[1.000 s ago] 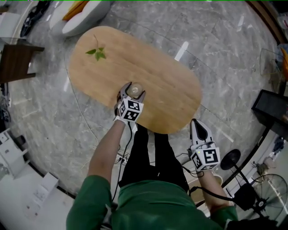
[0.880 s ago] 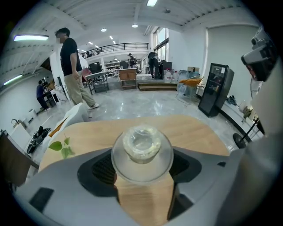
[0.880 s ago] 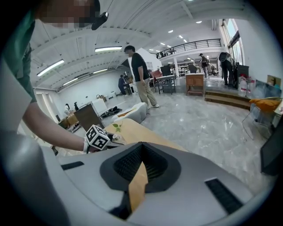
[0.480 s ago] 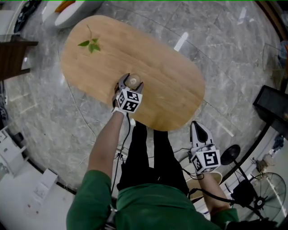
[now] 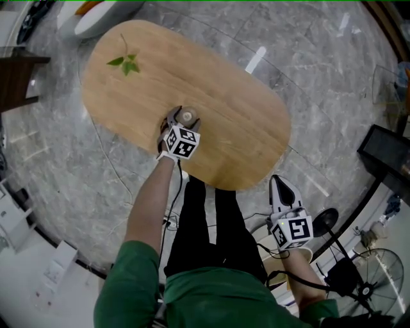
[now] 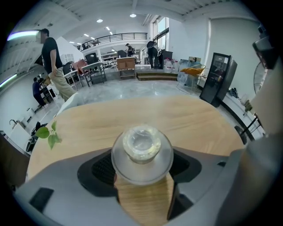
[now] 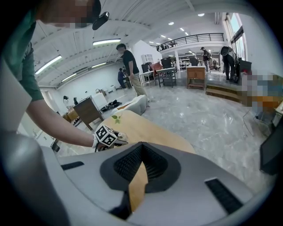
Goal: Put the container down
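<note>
Container [image 6: 141,152] clamped upright between jaws of left gripper [image 5: 184,119], over middle of wooden table [image 5: 250,122]; contact with tabletop not confirmed. Base to be seated flat before jaws are parted. Right gripper [image 5: 282,187] jaws nearly together, nothing held, kept off table.

Large, bright hall with a grey marble floor [image 5: 333,77]

An oval wooden table [image 5: 237,96] stands in the open floor, with a white seat [image 5: 106,19] just past its far end and a dark wooden stand [image 5: 16,86] off to the left. A black cabinet [image 6: 219,77] and a wire fan [image 5: 384,275] stand to the right. Farther back are desks [image 6: 126,66], standing people [image 6: 53,62], a railed balcony [image 6: 117,37], tall windows [image 6: 161,28], white walls, round ceiling lights [image 6: 99,20] and strip lights [image 7: 106,42].
</note>
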{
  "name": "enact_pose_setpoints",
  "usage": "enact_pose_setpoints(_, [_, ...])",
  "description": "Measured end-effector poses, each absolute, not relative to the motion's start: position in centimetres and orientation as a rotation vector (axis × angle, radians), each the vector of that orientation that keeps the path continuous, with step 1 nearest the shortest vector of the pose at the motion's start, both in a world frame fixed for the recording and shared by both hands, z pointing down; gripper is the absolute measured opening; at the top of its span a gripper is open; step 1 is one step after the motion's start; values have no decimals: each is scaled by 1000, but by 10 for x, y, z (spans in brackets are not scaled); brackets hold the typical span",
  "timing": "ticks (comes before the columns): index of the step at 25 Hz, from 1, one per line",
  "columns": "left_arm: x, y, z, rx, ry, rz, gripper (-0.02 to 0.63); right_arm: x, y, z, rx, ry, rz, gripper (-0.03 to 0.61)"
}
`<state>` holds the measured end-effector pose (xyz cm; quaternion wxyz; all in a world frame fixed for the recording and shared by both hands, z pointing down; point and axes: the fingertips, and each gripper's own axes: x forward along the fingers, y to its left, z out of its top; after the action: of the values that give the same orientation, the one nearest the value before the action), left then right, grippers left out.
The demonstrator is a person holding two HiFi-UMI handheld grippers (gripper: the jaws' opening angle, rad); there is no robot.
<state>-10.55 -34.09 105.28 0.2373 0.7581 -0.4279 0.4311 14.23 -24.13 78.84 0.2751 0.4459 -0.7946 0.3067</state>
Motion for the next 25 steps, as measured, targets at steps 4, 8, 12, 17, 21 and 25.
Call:
enact_pose_setpoints(4, [-107,-341,1059,2073,-1170,1187,342,141,-239,791,1192,-2131,829,14])
enact_pose_setpoints(8, [-108,-340,1065,2060,-1179,1176,342,139,-237,794,1181,-2126,830,14])
enact_pose_setpoints(12, [-110,-341,1063,2043,-1209,1171,344,135,-238,794,1175,-2135,836,14])
enact_pose_setpoints(17, [-114,-335,1055,1990,-1212,1113,359,127,-246,786,1182,-2173,825,14])
enact_pose_setpoints(21, [-123,-322,1026,1987,-1233,1079,359,118,-253,767,1198,-2200,798,14])
enact_pose_setpoints(25, [-133,-313,969,2012,-1265,1014,359,110,-273,728,1233,-2243,733,14])
